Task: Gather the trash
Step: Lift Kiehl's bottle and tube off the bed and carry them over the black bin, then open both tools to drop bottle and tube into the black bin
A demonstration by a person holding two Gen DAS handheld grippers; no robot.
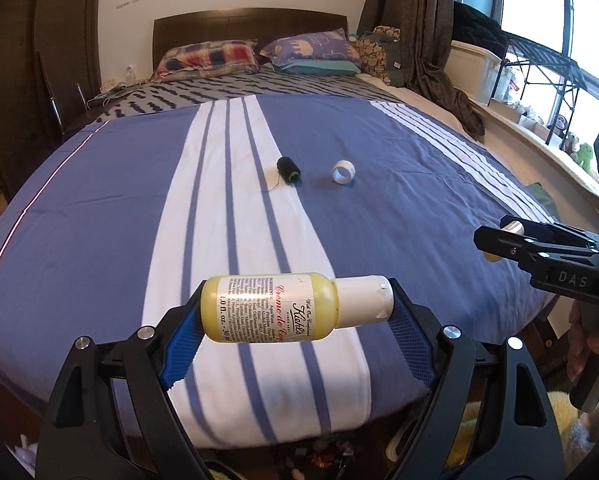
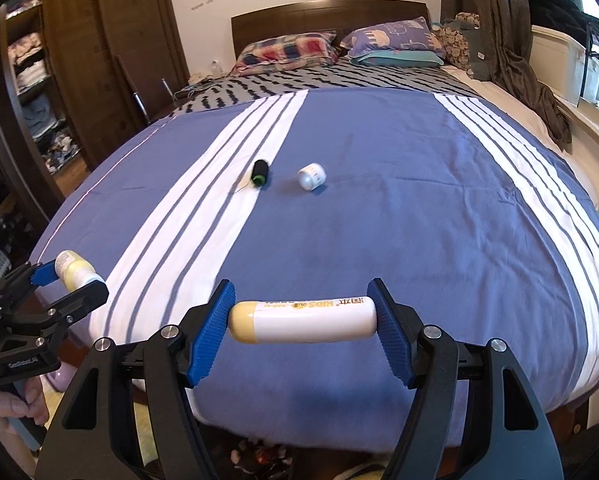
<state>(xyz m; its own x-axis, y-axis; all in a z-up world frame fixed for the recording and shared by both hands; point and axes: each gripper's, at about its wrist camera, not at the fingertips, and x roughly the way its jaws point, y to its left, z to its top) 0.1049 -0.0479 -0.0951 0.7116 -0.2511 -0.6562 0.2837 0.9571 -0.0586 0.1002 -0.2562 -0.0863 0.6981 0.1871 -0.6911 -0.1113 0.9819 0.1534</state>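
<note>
My left gripper point(image 1: 295, 308) is shut on a small yellow lotion bottle point(image 1: 275, 308) with a white cap, held sideways above the foot of the bed; it also shows in the right wrist view point(image 2: 77, 270). My right gripper point(image 2: 303, 320) is shut on a white tube with a cream cap point(image 2: 303, 320), held sideways above the bed's foot. Its tip shows at the right of the left wrist view point(image 1: 499, 240). A black thread spool point(image 1: 288, 170) point(image 2: 260, 173) and a small white container point(image 1: 343, 171) point(image 2: 311, 177) lie mid-bed on the blue striped cover point(image 1: 379, 220).
Pillows point(image 1: 211, 56) and a dark headboard are at the far end. A wooden wardrobe point(image 2: 99, 60) stands left. A curtain point(image 1: 431, 40), bins and a window sill run along the right. Clutter lies on the floor below the bed's foot point(image 1: 323, 456).
</note>
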